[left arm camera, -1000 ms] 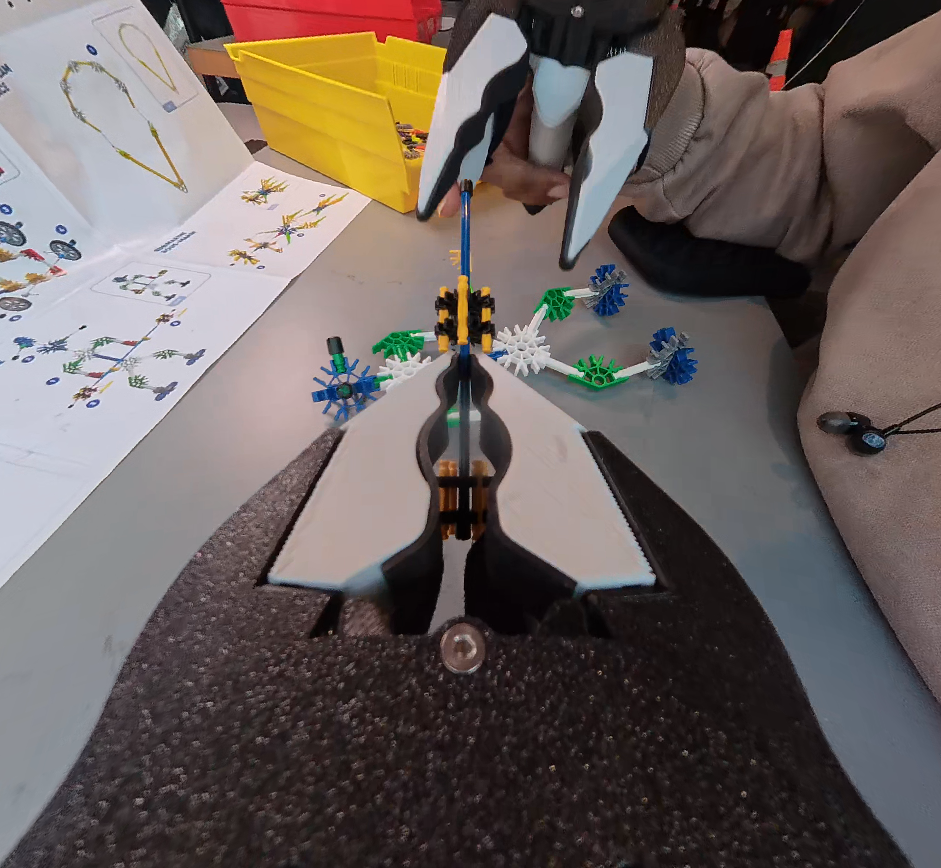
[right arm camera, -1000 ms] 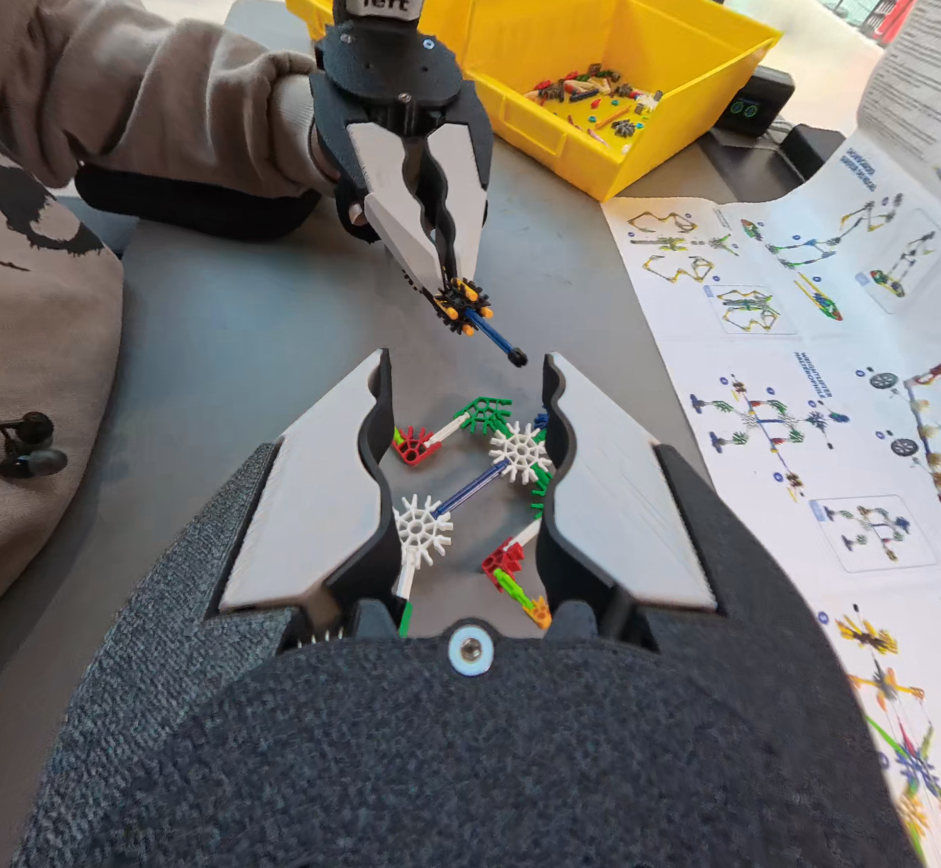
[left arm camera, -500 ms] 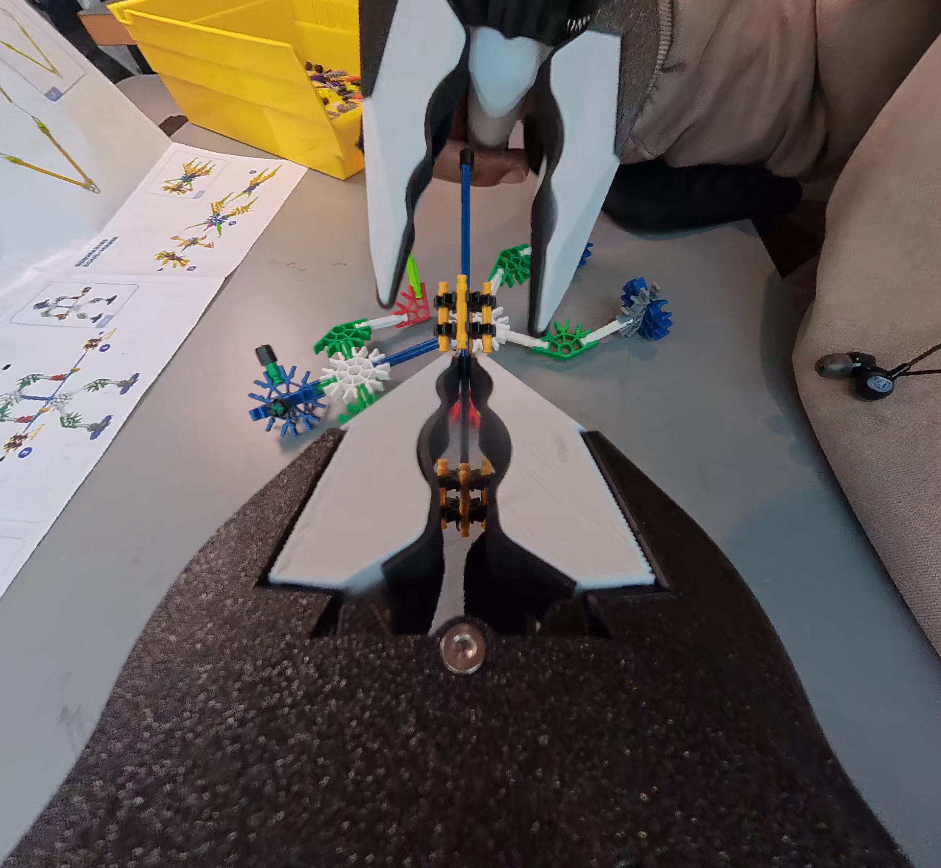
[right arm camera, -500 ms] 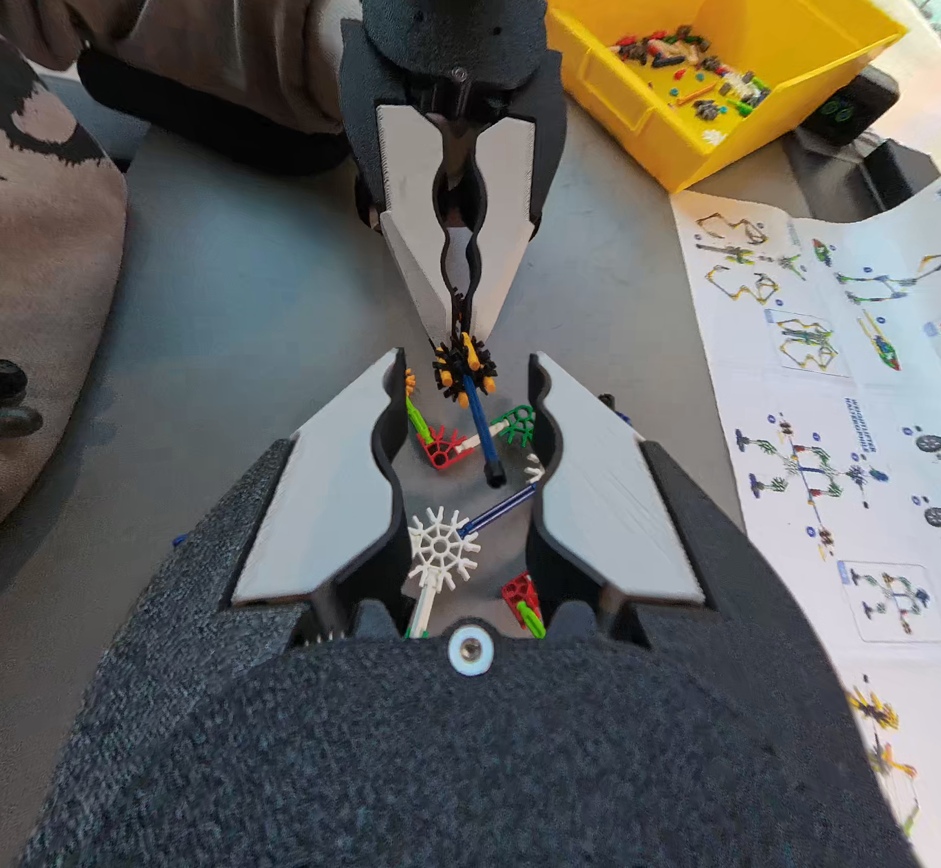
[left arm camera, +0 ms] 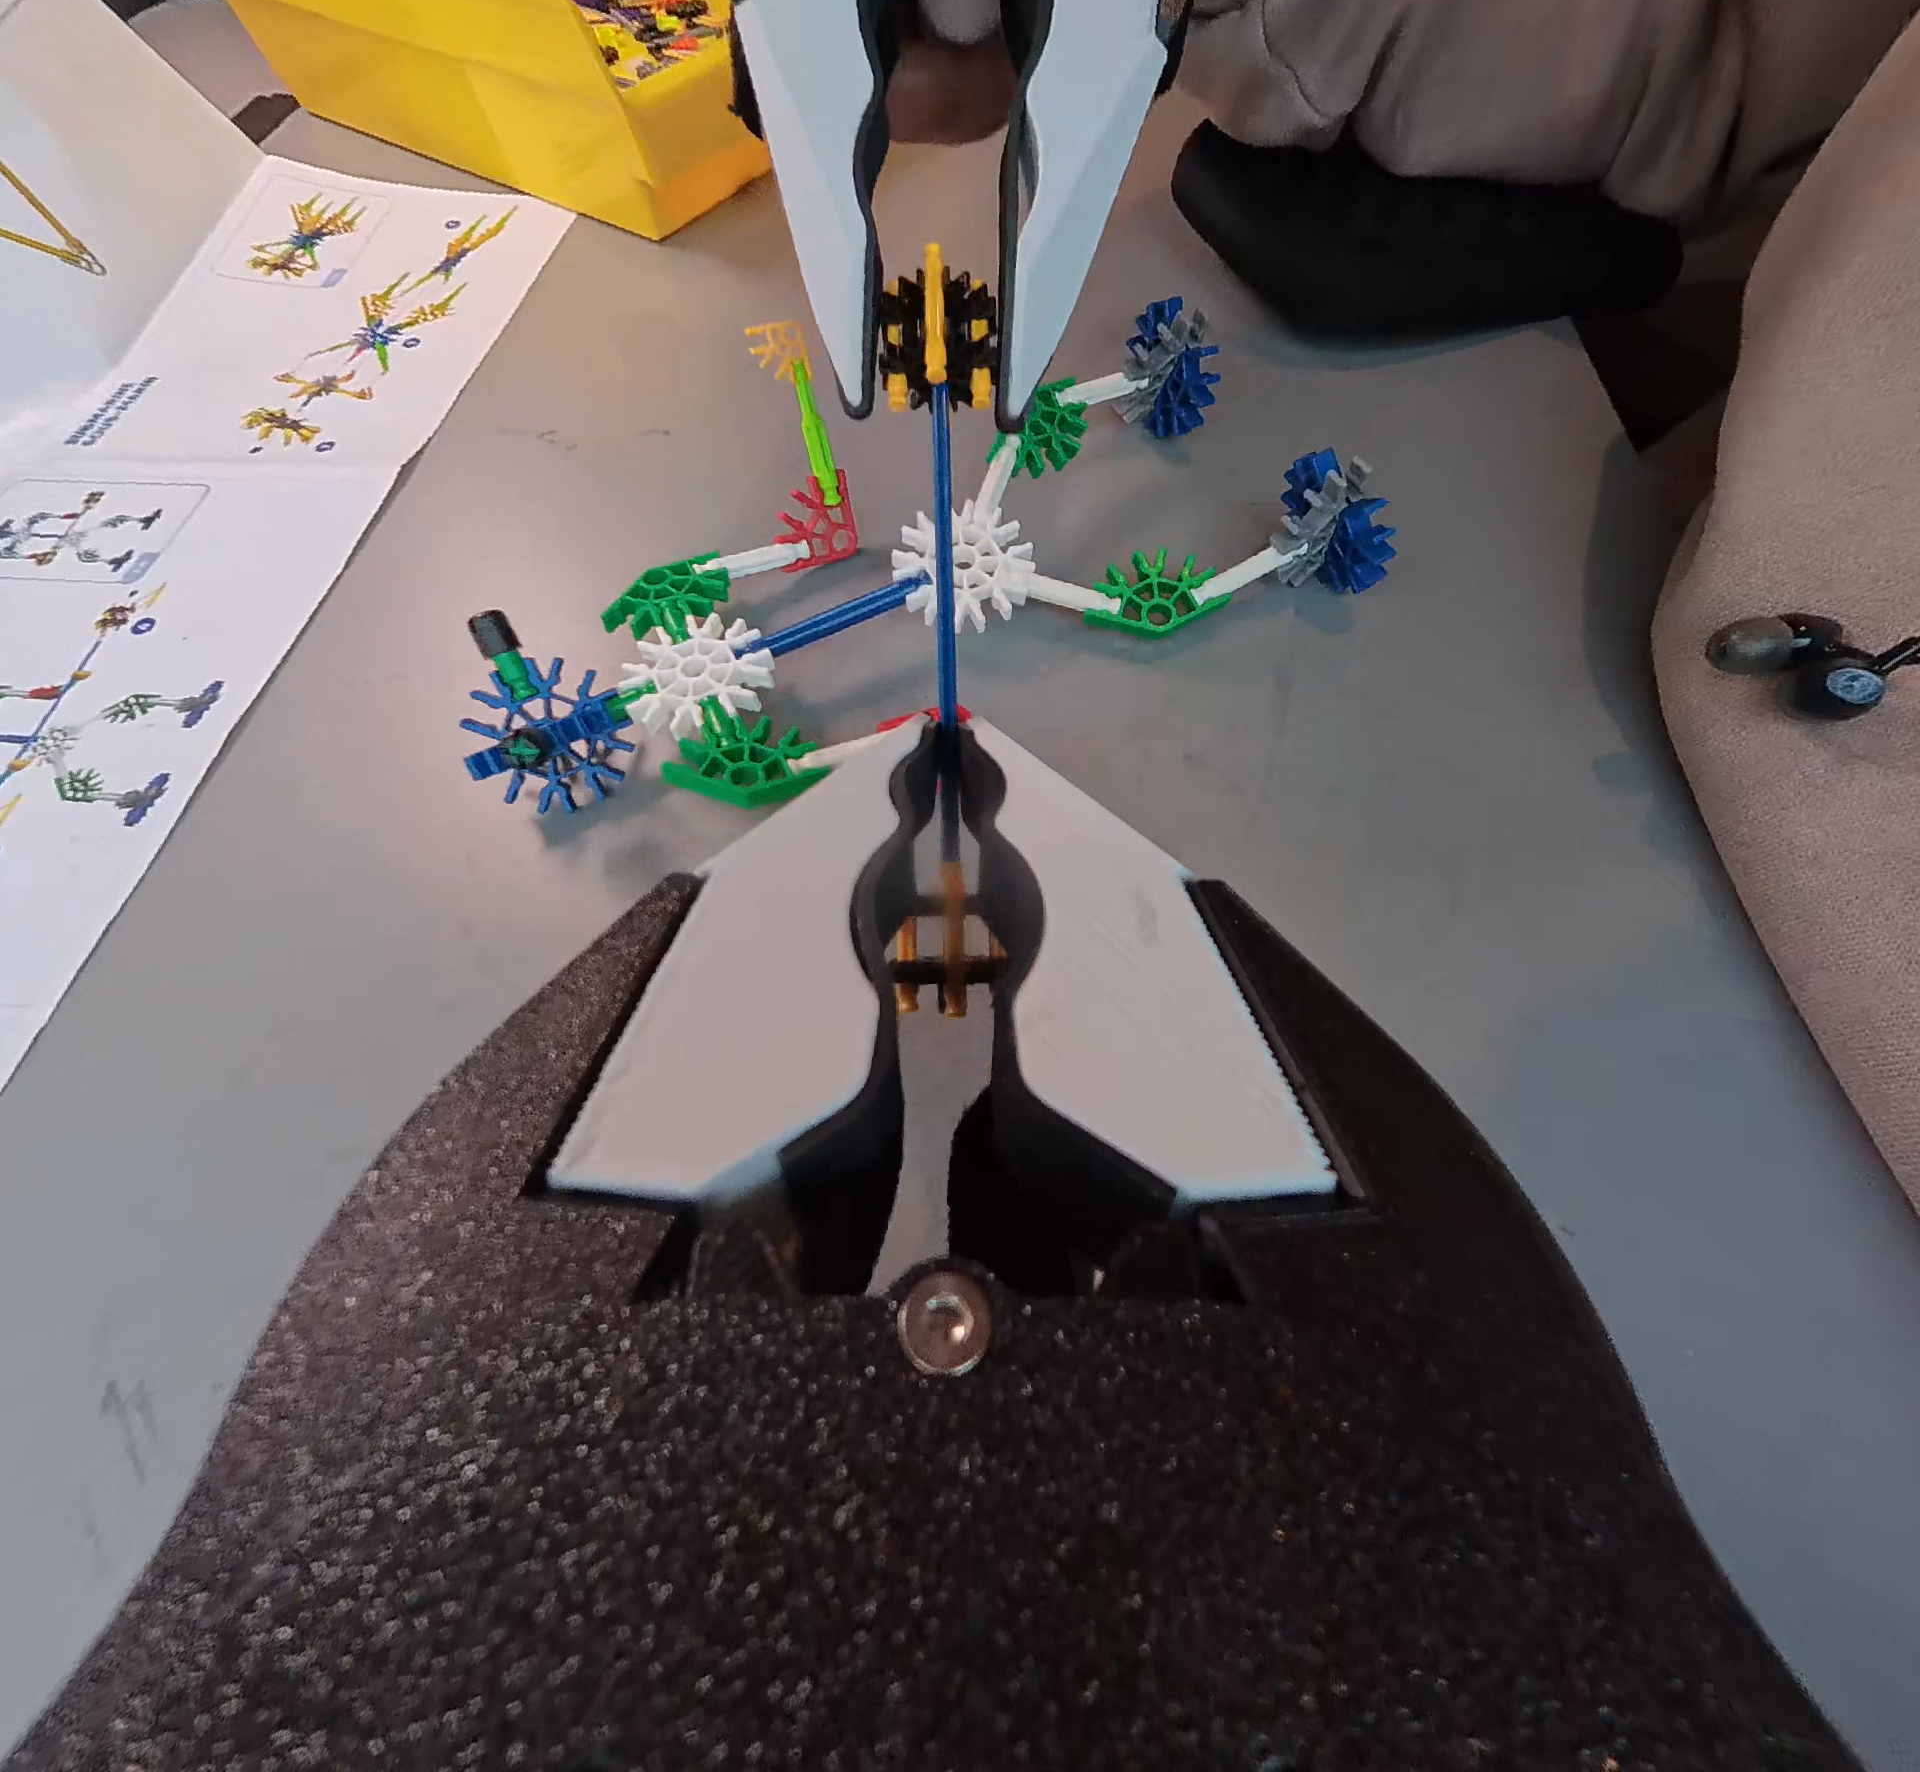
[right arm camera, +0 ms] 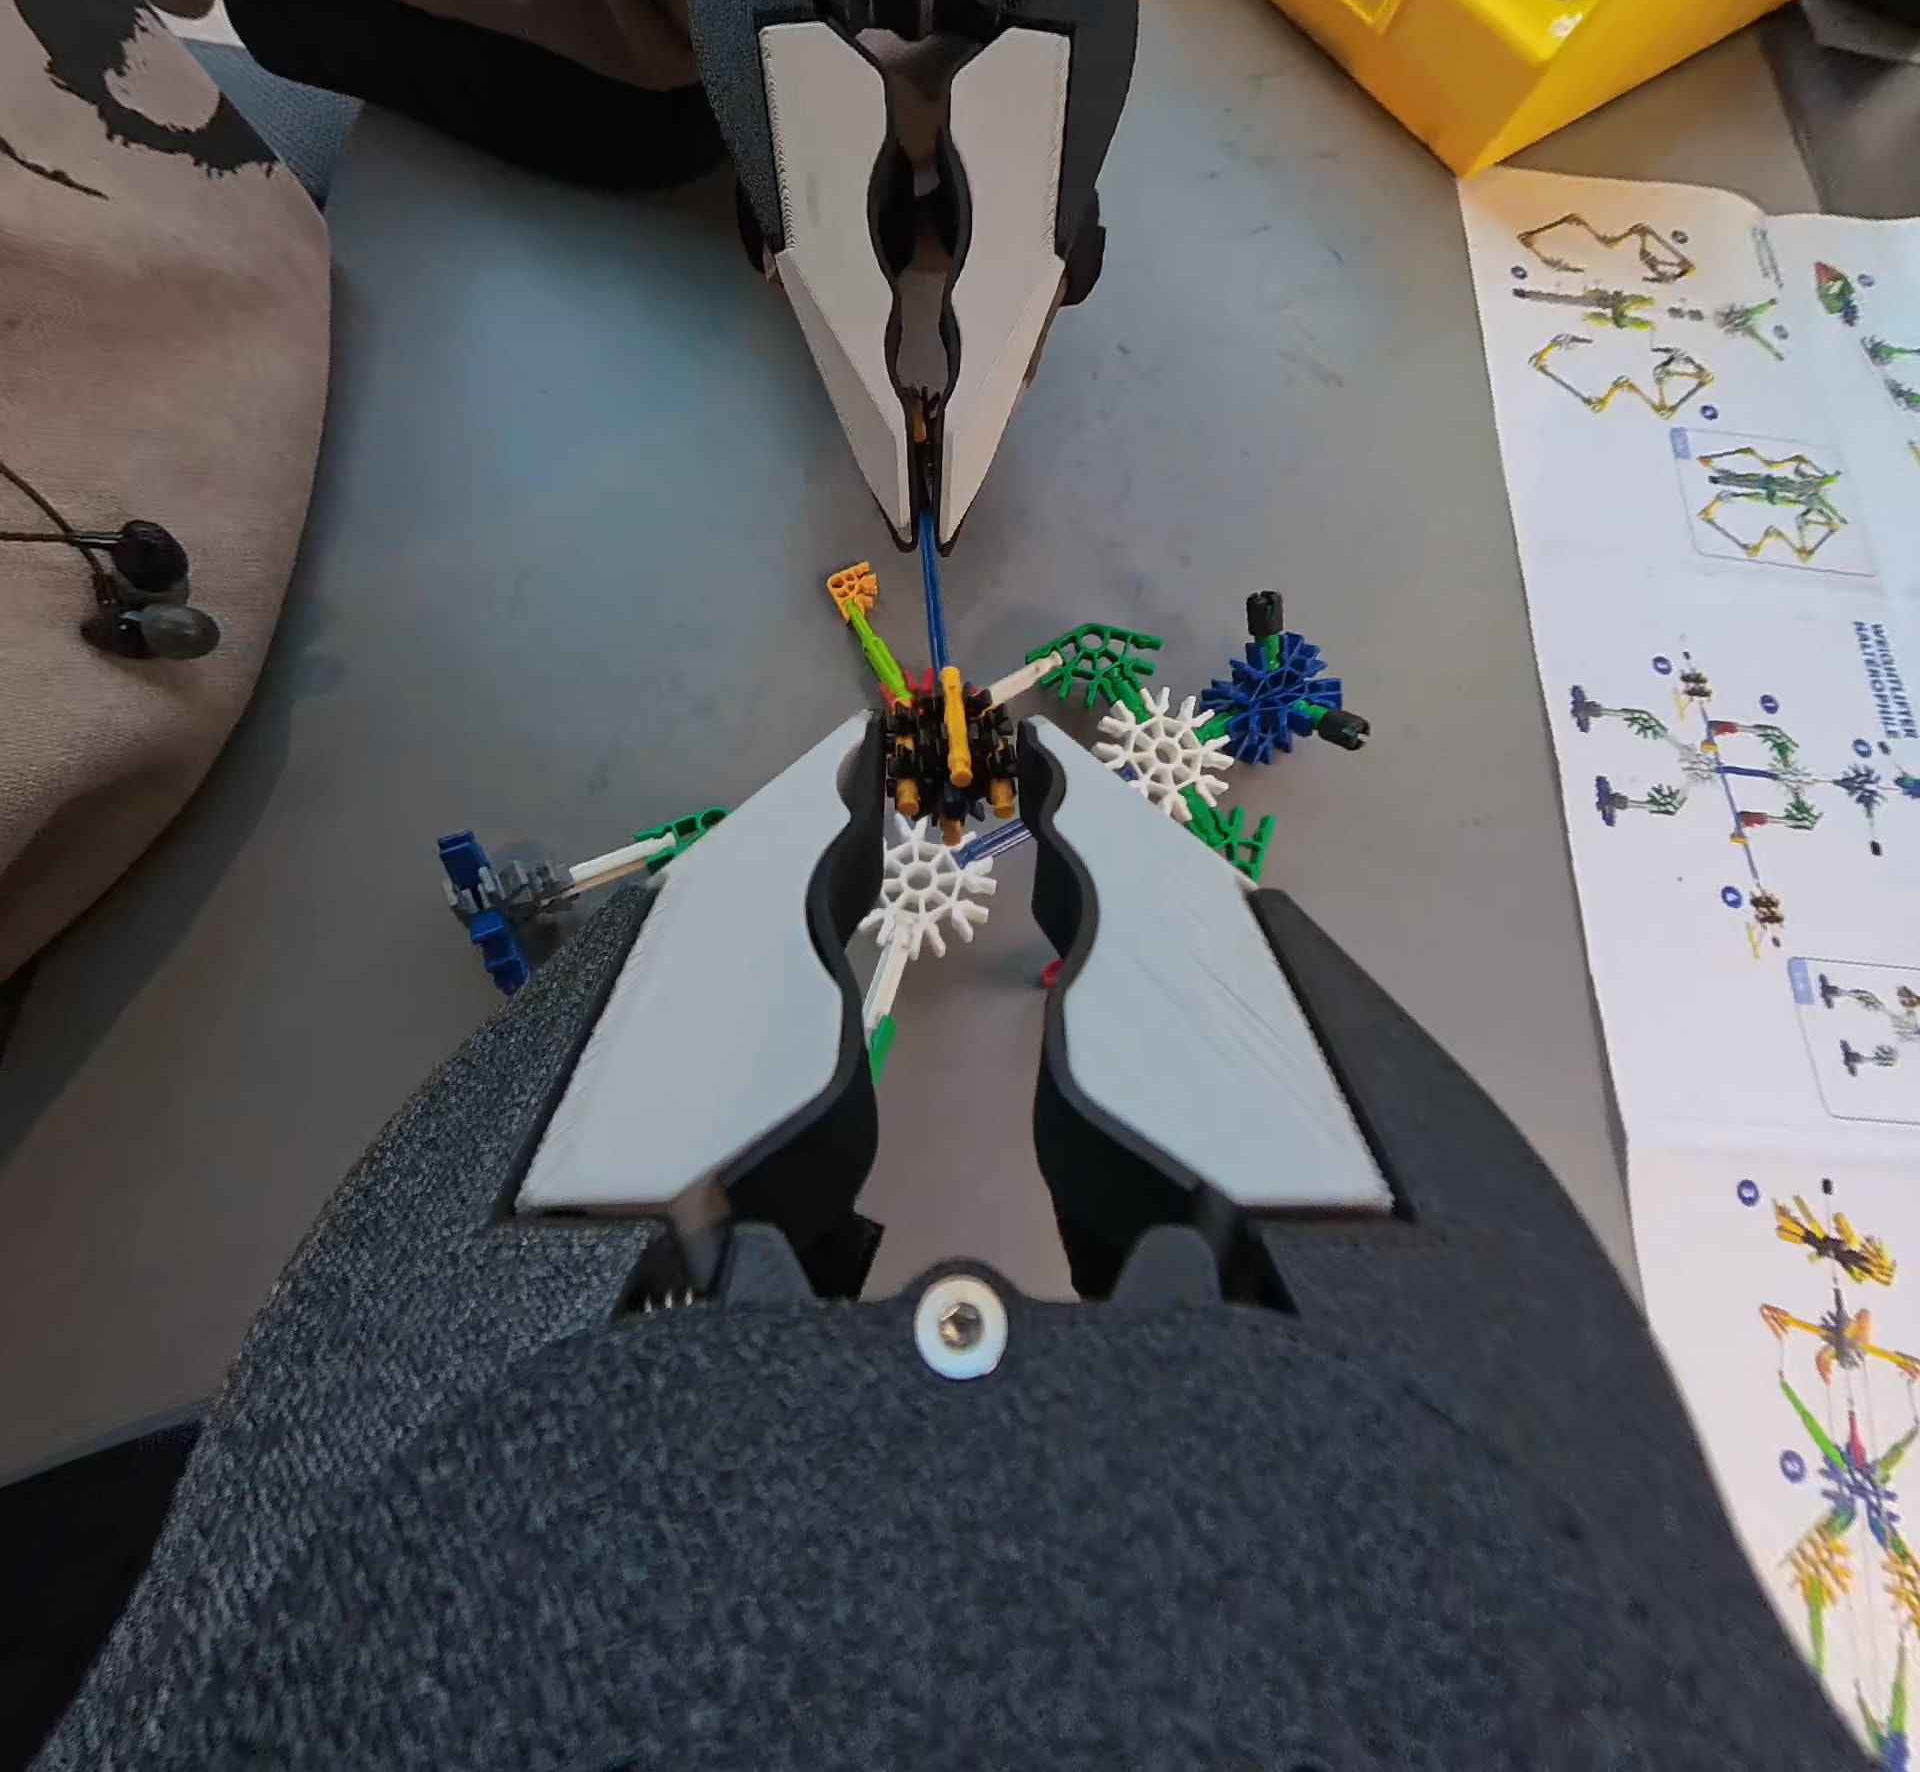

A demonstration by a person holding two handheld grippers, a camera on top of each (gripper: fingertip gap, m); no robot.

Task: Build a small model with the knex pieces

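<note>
My left gripper (left arm camera: 943,735) is shut on a blue rod (left arm camera: 940,569) and holds it above the table. A small yellow and black connector piece (left arm camera: 945,964) sits on the rod inside the jaws. A black and yellow connector cluster (left arm camera: 935,340) sits at the rod's far end. My right gripper (right arm camera: 945,730) has its jaws narrowed on either side of this cluster (right arm camera: 948,756), and the pads seem to touch it. The left gripper (right arm camera: 920,533) faces it from above. A flat rod-and-connector model with white snowflake hubs (left arm camera: 964,564) lies on the grey table below, and it also shows in the right wrist view (right arm camera: 928,886).
A yellow bin (left arm camera: 447,8) of small parts stands at the back, also in the right wrist view (right arm camera: 1507,60). Instruction sheets (left arm camera: 208,392) (right arm camera: 1714,683) lie beside the model. A person's beige sleeve (left arm camera: 1507,8) and black earbuds (left arm camera: 1808,673) are on the other side. Left tips to right tips: about 7 cm.
The right gripper came in over the rod's free end and its jaws narrowed. The black and yellow cluster, earlier right at the left fingertips, now sits at the rod's far end.
</note>
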